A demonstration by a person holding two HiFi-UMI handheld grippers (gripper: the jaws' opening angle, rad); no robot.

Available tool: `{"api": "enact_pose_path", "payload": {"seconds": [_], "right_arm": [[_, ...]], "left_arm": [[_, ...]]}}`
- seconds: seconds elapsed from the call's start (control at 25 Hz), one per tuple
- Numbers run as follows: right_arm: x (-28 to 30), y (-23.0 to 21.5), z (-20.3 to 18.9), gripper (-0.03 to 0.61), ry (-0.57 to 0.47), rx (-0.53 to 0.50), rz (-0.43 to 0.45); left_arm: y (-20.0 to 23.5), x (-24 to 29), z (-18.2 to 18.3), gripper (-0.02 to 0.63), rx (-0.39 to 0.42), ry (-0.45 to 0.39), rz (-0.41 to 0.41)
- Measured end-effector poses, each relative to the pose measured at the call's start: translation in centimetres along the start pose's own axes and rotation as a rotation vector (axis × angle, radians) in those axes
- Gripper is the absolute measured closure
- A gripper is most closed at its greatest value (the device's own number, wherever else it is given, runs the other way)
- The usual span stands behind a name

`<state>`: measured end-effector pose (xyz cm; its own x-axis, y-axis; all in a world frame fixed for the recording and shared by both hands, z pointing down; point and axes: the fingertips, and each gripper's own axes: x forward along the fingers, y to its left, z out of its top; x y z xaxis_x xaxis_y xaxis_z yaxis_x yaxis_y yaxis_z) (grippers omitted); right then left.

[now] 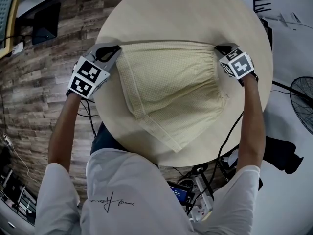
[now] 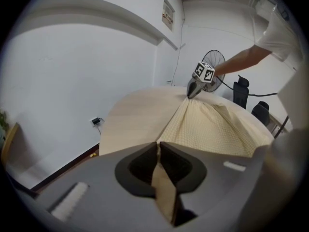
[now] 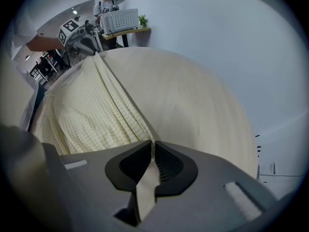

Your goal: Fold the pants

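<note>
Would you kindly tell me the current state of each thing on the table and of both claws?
pants, lying on the table, waistband stretched between both claws
left claw, shut on one waistband end
right claw, shut on the other waistband end

A round, pale wooden table (image 1: pixel 186 13) carries the pale yellow checked pants (image 1: pixel 171 92), spread across its middle, their far edge running left to right, one corner reaching the near rim.

pants (image 1: pixel 171 92): pale yellow, fine check | table (image 1: pixel 195 13): light wood | floor (image 1: pixel 34 87): brown planks
</note>
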<state>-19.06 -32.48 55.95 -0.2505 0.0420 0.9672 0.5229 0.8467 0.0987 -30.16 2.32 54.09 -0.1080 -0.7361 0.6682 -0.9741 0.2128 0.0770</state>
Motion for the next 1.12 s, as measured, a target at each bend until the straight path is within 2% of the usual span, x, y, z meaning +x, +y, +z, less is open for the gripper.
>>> {"api": "enact_pose_path", "payload": {"seconds": [0.48, 0.64, 0.8, 1.12], "right_arm": [[-1.2, -1.0, -0.3, 0.554, 0.023, 0.033, -0.067], [-2.0, -0.9, -0.3, 0.554, 0.024, 0.041, -0.084], [-2.9, -0.8, -0.2, 0.554, 0.019, 0.064, -0.097], [-4.8, 0.2, -0.2, 0.554, 0.0, 0.047, -0.152]], "left_arm": [[-5.9, -4.7, 4.5, 0.54, 0.151, -0.144, 0.007], [-8.0, -5.8, 4.7, 0.54, 0.132, -0.173, -0.003], [-9.8, -7.3, 5.1, 0.54, 0.07, -0.212, -0.033], [-14.2, -9.9, 5.3, 0.541, 0.078, -0.254, -0.044]]}}
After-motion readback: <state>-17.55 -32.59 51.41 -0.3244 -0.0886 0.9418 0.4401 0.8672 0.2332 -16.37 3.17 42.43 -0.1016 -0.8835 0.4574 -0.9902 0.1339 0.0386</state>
